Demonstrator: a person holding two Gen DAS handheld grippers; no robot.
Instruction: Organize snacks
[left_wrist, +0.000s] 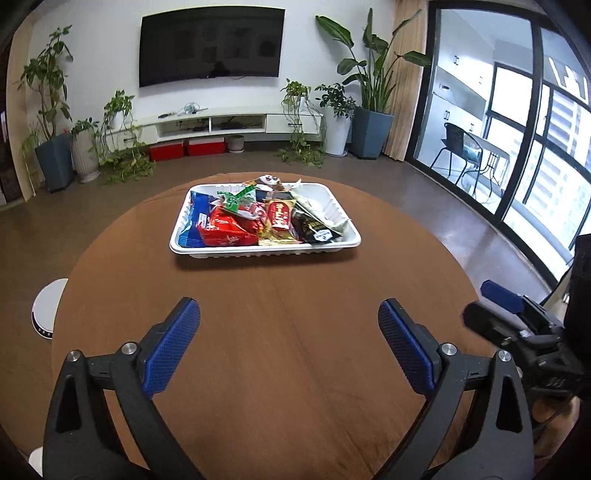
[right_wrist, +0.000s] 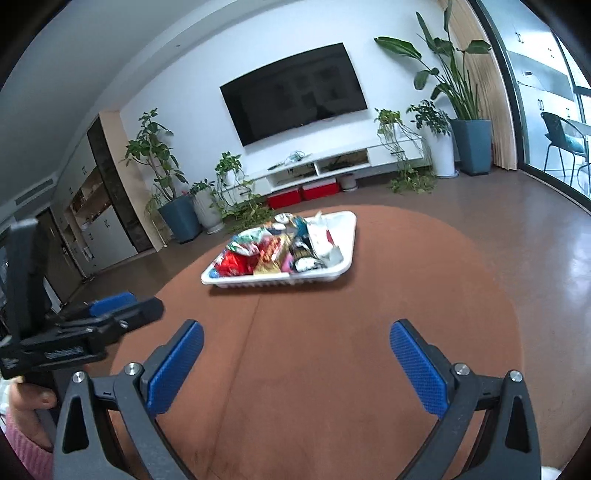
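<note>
Apparently the sorting itself is nearly or wholly done, since every snack in sight is sitting inside the white tray (left_wrist: 207, 248), which is lying in the upper middle of the left wrist view on the round brown table (left_wrist: 280, 332). No wrapper is showing on the bare wood around it. Inside the tray, a red packet (left_wrist: 225, 232) is lying just beside a blue packet (left_wrist: 197, 218) at the left end, a gold-and-red packet (left_wrist: 279, 223) is resting in the middle, and a black packet (left_wrist: 310, 227) is leaning toward the right end, where some pale wrappers are poking above the rim.

Both tools are hanging well short of the tray with nothing between their blue pads. The left gripper (left_wrist: 288, 339) is standing with its jaws spread wide over empty wood, and the right gripper (right_wrist: 295, 354) is doing the same; in the left wrist view the right gripper is also showing at the right edge.

To finish well, I would judge that the person is best keeping both tools clear of the tray rim, because a knock could tip the loosely heaped packets out. If any tidying is remaining, pressing the raised wrappers at the far right down gently, one tool at a time, is looking safer than grabbing, as thin foil tends to slip and crumple.
</note>
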